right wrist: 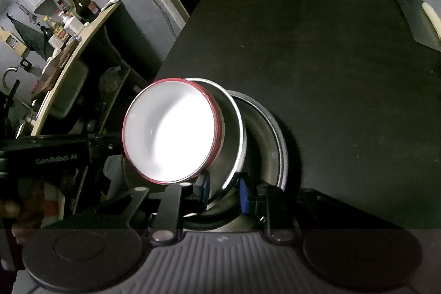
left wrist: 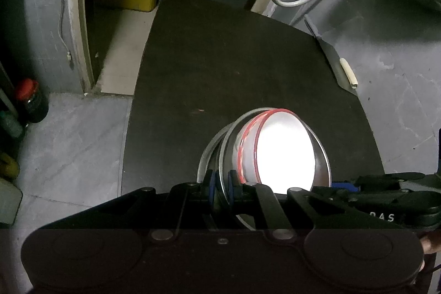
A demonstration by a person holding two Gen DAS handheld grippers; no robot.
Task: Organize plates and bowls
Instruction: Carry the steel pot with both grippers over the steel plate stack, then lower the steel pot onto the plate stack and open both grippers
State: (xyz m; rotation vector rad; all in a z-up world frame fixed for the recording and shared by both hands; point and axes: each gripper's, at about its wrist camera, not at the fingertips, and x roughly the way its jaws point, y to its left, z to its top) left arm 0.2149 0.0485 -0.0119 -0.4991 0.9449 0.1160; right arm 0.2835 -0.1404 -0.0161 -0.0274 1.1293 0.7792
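Left claw (left wrist: 222,187) clenched on rim of steel bowl (left wrist: 321,156), right claw (right wrist: 224,193) gripping the same stack's rim on the opposite side; black worktop (left wrist: 220,59) underneath, steel plate (right wrist: 278,134) at bottom of tilted stack, red-rimmed white bowl (right wrist: 171,131) nested on top, smallest

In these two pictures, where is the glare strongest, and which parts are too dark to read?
Left wrist view: the inside of the red-rimmed bowl is blown out to pure white, while the black table keeps little texture. Right wrist view: the same bowl glares, and the area under the shelf at left is lost in shadow. Both views bend straight edges and darken at the corners.
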